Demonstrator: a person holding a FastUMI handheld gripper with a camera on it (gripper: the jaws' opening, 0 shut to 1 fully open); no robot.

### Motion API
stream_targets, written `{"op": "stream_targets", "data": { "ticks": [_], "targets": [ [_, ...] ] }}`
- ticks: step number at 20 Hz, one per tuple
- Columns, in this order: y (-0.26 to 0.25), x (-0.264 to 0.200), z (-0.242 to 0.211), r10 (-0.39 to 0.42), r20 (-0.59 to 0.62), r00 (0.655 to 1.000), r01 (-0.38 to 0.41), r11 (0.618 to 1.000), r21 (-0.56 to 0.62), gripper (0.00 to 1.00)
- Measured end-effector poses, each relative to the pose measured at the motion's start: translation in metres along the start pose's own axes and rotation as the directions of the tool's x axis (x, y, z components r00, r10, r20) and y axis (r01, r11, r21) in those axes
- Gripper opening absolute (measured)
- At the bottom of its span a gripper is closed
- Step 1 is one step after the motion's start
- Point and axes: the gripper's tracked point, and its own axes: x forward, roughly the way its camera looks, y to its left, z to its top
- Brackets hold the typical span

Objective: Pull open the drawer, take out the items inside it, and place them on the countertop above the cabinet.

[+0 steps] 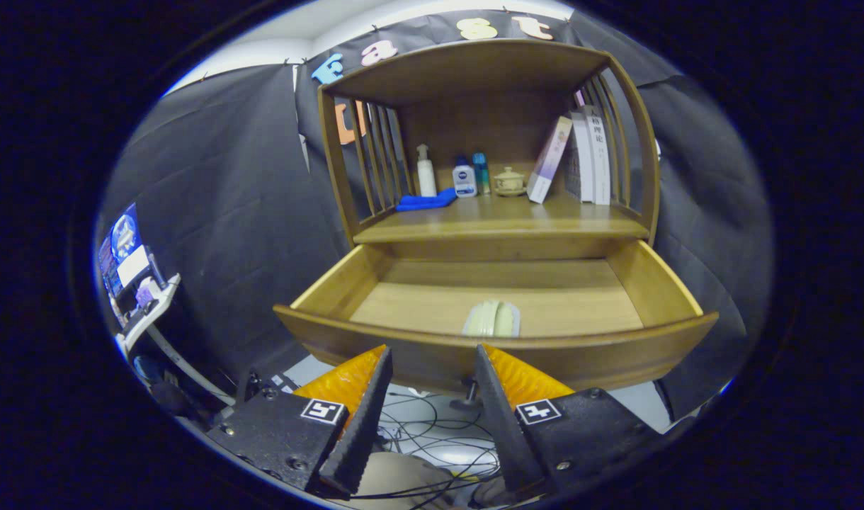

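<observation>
The gripper (432, 361) is nearest, its two fingers spread wide apart with nothing between them — the tips sit just short of the drawer front. Below and between the fingers, loose cables (432, 432) lie tangled on the floor.

Just ahead of the fingertips the wooden drawer (496, 350) stands pulled out from the cabinet, its curved front panel running across past both fingers. Inside it, right behind the front panel and a little ahead of the right finger, lies a pale, ribbed item (492, 319) — what exactly it is cannot be told. The remainder of the drawer floor is bare wood.

Beyond the drawer is the countertop (503, 219) of the cabinet, roofed by a wooden top and fenced by slatted sides. Towards its back, from left to right, are a folded blue cloth (426, 201), a white pump bottle (425, 171), a small white-and-blue bottle (464, 178), a slim teal bottle (481, 173) and a small lidded pot (509, 182). Further right a book (549, 159) leans against a few upright books (591, 157) that stand by the right-hand slats.

Well off to the left of the gripper, a white stand (145, 312) carries some small items.
</observation>
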Motion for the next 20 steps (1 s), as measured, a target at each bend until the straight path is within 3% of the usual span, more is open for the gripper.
{"op": "stream_targets", "data": {
  "ticks": [5, 9, 15, 20],
  "targets": [
    [-0.022, 0.026, 0.038, -0.005, -0.071, 0.997, 0.005, 1.0, -0.007, 0.74],
    [-0.035, 0.058, 0.042, -0.026, -0.186, 0.982, 0.023, 1.0, -0.018, 0.74],
    [-0.042, 0.105, 0.017, -0.039, -0.403, 0.914, 0.053, 0.998, 0.023, 0.74],
    [-0.044, 0.121, 0.0, -0.063, -0.496, 0.866, 0.047, 0.998, -0.045, 0.74]
  ]
}}
